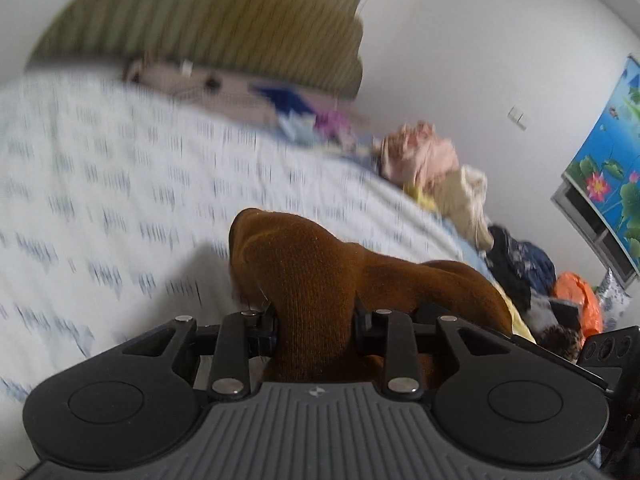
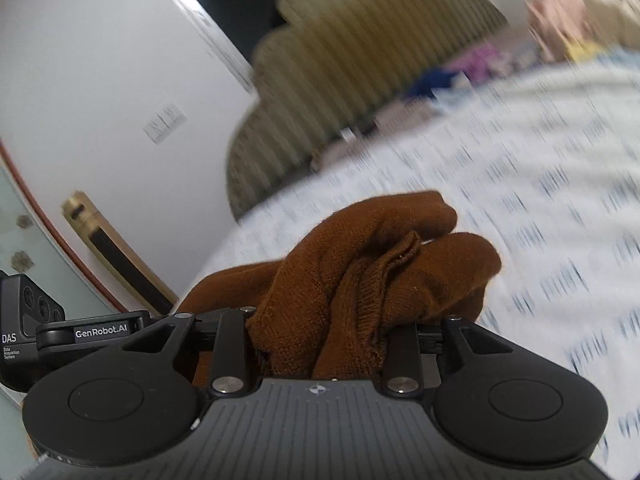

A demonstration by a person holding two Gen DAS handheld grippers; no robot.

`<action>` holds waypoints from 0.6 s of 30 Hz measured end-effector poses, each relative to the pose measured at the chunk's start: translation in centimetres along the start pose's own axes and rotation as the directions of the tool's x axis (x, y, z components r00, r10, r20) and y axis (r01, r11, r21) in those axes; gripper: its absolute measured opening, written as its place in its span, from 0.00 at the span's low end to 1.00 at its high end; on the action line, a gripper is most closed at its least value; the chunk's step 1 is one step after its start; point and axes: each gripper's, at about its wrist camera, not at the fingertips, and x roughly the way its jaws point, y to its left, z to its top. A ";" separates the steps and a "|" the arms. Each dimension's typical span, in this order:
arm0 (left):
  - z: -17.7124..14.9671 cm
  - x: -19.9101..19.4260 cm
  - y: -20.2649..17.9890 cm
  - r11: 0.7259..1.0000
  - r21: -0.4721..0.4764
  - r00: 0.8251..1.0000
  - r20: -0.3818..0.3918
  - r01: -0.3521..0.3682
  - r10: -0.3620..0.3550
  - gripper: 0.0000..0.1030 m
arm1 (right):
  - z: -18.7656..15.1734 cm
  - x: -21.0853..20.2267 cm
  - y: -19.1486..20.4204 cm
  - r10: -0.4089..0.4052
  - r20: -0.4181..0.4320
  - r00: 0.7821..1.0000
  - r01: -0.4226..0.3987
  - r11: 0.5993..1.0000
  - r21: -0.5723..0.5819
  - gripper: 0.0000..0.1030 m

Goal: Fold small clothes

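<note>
A brown knitted garment (image 1: pixel 320 272) is bunched between the jaws of my left gripper (image 1: pixel 316 320), which is shut on it; the cloth covers the fingertips. In the right wrist view the same brown garment (image 2: pixel 372 268) is bunched in my right gripper (image 2: pixel 324 332), which is also shut on it. Both grippers hold it above a bed with a white patterned sheet (image 1: pixel 120 208). The left gripper's body shows at the left edge of the right wrist view (image 2: pixel 48 332). Both views are blurred by motion.
A pile of clothes, pink (image 1: pixel 420 152), cream (image 1: pixel 464 200) and dark blue (image 1: pixel 520 264), lies along the bed's far right edge. An olive ribbed headboard (image 1: pixel 208 28) stands at the back. An orange bag (image 1: pixel 580 296) lies at right. White walls surround the bed.
</note>
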 end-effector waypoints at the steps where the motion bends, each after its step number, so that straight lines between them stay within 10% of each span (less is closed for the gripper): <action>1: 0.0 -0.7 -0.1 1.000 0.012 1.000 0.012 -0.007 0.007 0.29 | 0.4 0.1 0.5 0.015 0.008 1.000 -0.015 1.000 -0.010 0.35; 10: -10.0 -0.3 4.6 0.991 -0.024 0.960 -0.251 -0.131 0.121 0.30 | -7.1 1.4 -1.7 -0.013 -0.289 0.957 0.047 0.993 0.111 0.42; 18: -13.7 -5.1 5.4 0.981 -0.017 0.974 -0.128 -0.192 0.189 0.51 | -10.8 -3.5 -2.5 -0.084 -0.257 0.963 0.112 0.989 0.096 0.63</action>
